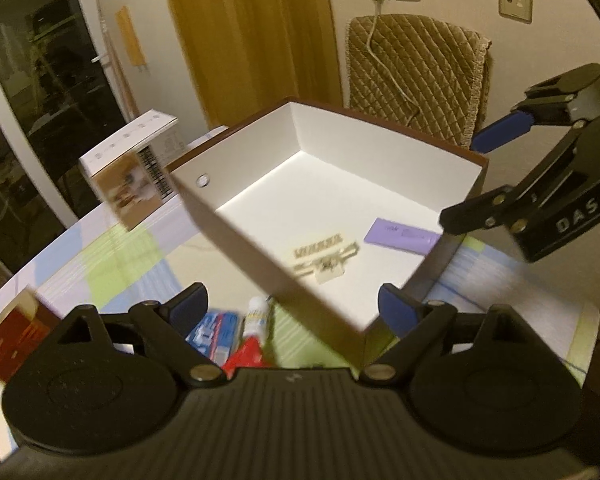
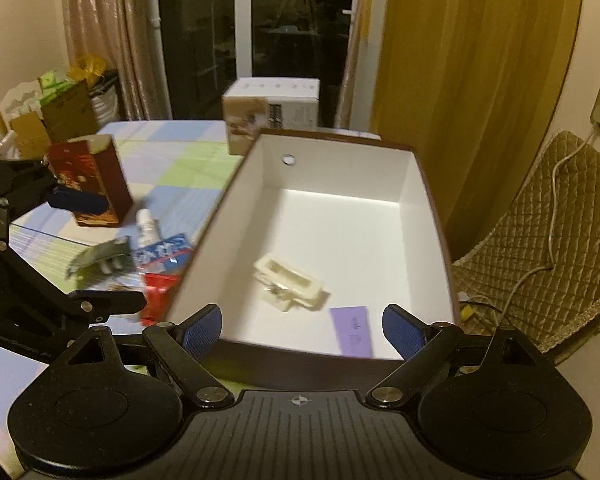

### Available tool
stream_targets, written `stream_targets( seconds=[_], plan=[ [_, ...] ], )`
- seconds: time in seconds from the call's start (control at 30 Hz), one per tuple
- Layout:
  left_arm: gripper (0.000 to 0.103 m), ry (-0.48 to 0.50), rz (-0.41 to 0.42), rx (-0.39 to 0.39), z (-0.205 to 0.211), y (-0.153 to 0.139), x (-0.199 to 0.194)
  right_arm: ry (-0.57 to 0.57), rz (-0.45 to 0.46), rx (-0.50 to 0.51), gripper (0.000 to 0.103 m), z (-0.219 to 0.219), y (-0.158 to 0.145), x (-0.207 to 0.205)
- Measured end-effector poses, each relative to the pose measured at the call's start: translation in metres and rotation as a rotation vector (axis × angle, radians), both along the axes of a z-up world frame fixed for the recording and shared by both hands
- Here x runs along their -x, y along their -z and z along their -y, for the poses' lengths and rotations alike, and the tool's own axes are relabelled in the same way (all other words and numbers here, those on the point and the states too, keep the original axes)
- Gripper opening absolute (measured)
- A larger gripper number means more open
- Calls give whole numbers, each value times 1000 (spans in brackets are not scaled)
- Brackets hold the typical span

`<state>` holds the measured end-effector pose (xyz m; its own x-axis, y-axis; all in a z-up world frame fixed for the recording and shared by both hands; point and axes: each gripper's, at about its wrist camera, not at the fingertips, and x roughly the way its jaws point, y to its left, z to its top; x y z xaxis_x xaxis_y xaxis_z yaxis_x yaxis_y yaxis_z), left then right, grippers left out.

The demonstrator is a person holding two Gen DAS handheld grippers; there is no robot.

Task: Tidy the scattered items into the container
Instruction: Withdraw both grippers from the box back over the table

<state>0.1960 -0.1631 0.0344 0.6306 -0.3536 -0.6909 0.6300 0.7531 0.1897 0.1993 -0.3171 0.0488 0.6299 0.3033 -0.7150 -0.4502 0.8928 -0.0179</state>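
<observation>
Here both pairs of tongs, the left gripper (image 1: 290, 304) and the right gripper (image 2: 302, 326), are held wide apart with nothing gripped. Inside the white-walled box (image 2: 336, 160), a cream plastic clip (image 2: 290, 282) and a flat lilac card (image 2: 354, 330) are seen; beside its left wall, a glue tube (image 2: 146, 226) and a blue-and-red packet (image 2: 164, 258) are left on the checked cloth (image 2: 180, 152).

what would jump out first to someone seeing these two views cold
The big open box, white inside and brown outside, fills the middle of the table, with a cream clip and a lilac card on its floor. Left of it lies a clutter of tubes and packets, beside a dark red carton.
</observation>
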Motion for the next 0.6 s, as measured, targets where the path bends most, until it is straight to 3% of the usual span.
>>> stream_targets(
  seconds=[0.6],
  plan=[
    [91,-181,-20,-27,-112,8,87,-23,-18,-136,93,-61,-9,77]
  ],
)
